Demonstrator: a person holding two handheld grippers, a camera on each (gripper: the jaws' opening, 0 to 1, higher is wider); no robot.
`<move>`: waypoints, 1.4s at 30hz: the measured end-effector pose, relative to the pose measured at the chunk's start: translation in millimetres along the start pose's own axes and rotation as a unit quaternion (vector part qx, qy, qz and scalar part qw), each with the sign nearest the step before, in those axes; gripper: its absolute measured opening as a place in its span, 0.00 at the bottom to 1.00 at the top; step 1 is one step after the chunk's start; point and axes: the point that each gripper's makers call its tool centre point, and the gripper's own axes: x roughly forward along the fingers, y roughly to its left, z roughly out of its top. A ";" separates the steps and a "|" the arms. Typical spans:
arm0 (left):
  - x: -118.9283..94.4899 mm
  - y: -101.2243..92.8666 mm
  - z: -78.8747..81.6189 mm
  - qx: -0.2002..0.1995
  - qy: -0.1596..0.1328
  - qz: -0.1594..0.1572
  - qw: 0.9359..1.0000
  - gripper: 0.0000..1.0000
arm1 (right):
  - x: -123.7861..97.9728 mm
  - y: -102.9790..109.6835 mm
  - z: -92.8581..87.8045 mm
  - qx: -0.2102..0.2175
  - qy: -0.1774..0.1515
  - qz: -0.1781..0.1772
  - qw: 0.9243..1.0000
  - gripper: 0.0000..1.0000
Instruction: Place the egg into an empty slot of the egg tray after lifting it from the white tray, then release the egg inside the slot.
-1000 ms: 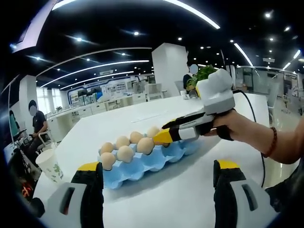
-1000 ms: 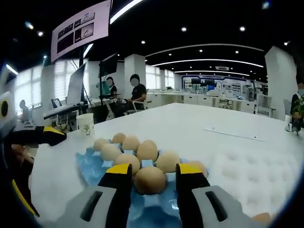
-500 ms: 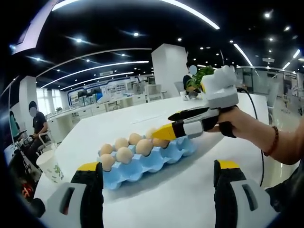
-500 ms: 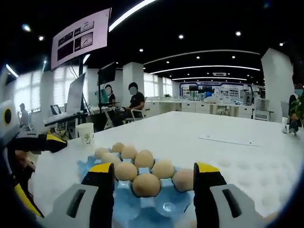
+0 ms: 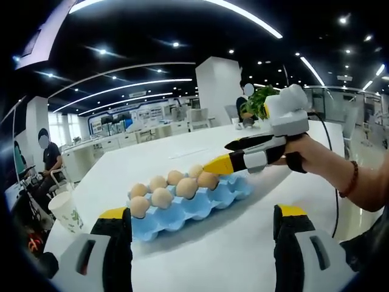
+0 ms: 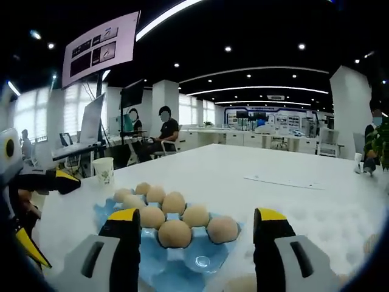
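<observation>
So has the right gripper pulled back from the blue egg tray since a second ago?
Yes. In the left gripper view the right gripper has lifted up and away from the blue egg tray, jaws open, leaving the egg in its slot.

Big open-plan office with a dark ceiling [image 6: 255, 30] full of little spotlights and long curved light strips [image 5: 121, 85], plus chunky white square columns [image 5: 217, 91] and bright windows [image 6: 76, 112] down one side of the right gripper view. A hanging screen [image 6: 100, 45] sits up top there, with two people at desks beside a monitor [image 6: 135, 94] under it. Everything's on a huge white table [image 6: 243, 188] with a paper cup [image 6: 104, 171] near its edge, a green plant [image 5: 258, 100] at the far end and rows of white workstations [image 5: 115, 143] way back.
</observation>
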 end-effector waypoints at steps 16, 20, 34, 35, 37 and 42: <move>-3.2 1.5 -0.8 -0.002 0.001 0.002 1.000 0.99 | -19.3 -22.2 4.4 0.003 -0.005 -0.027 1.000 0.79; -2.8 -0.1 -1.5 -0.004 0.001 0.002 1.000 0.99 | -25.7 -28.3 3.6 0.002 -0.004 -0.034 0.999 0.79; -4.8 -1.4 4.0 -0.017 -0.015 0.000 1.000 0.99 | -40.5 -52.5 0.7 0.008 0.001 -0.061 0.998 0.79; -4.9 -1.5 4.3 -0.018 -0.015 0.000 1.000 0.99 | -41.6 -54.4 0.8 0.008 0.001 -0.063 0.998 0.79; -5.1 -2.3 4.9 -0.020 -0.017 -0.002 1.000 0.99 | -43.1 -57.3 1.0 0.009 0.001 -0.067 0.998 0.79; -5.3 -2.0 5.1 -0.023 -0.018 -0.002 1.000 0.99 | -48.6 -64.7 1.9 0.009 0.000 -0.077 0.997 0.79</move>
